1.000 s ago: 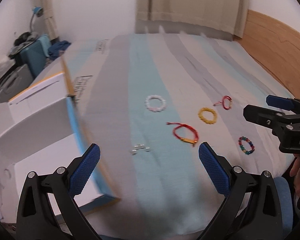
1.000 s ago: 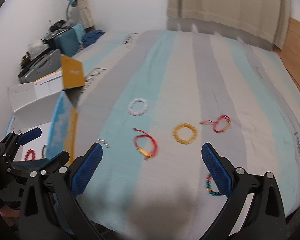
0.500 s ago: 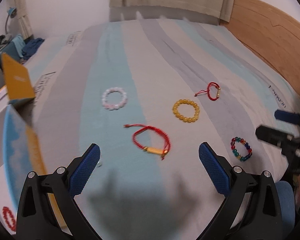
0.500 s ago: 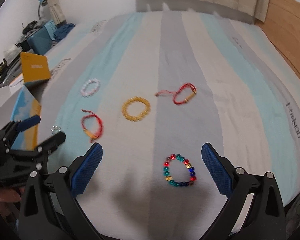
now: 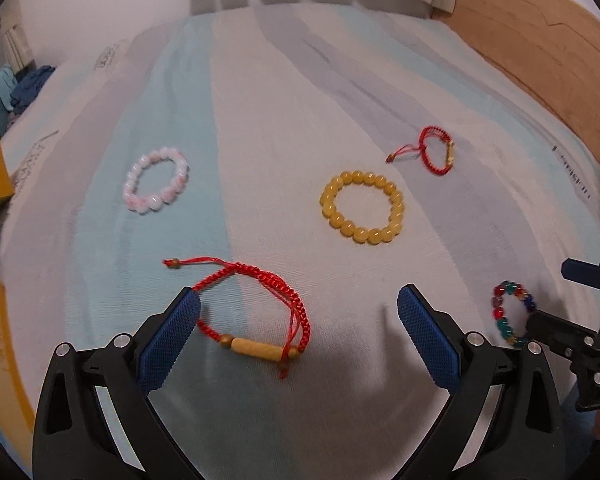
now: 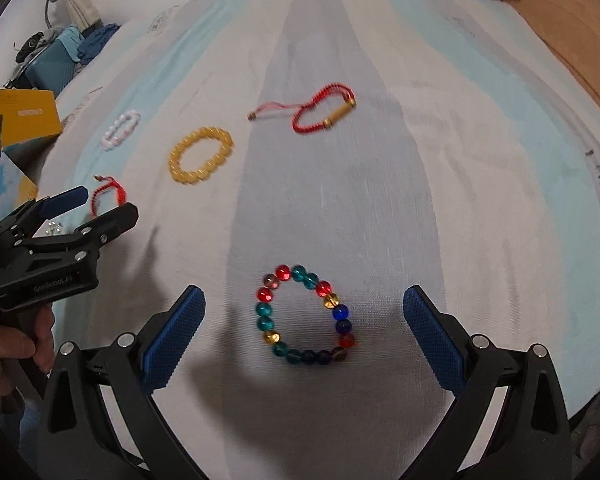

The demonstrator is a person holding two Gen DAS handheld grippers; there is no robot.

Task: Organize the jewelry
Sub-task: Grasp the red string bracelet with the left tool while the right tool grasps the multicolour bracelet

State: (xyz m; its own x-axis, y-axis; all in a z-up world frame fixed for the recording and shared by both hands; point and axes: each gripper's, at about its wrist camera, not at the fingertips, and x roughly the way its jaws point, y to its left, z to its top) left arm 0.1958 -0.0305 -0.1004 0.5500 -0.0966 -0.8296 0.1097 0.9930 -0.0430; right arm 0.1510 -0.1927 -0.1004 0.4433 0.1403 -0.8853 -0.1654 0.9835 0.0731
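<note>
Multicolored glass-bead bracelet (image 6: pixel 306 316), round.

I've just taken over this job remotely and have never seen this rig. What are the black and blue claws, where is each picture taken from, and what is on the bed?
There is no robot: a person holds a two-finger gripper in each hand, and a fisheye camera on each looks forward along its blue-padded fingers. One picture is from the left gripper, the other from the right gripper. Both are open and hold nothing.

On the striped bedsheet lie five bracelets. The left gripper hangs over a red cord bracelet with a wooden tube bead. The right gripper hangs over a multicoloured bead bracelet. Farther off lie a yellow bead bracelet, a pink-white bead bracelet and a second red cord bracelet. In the right view the person's hand shows, holding the left gripper.
</note>
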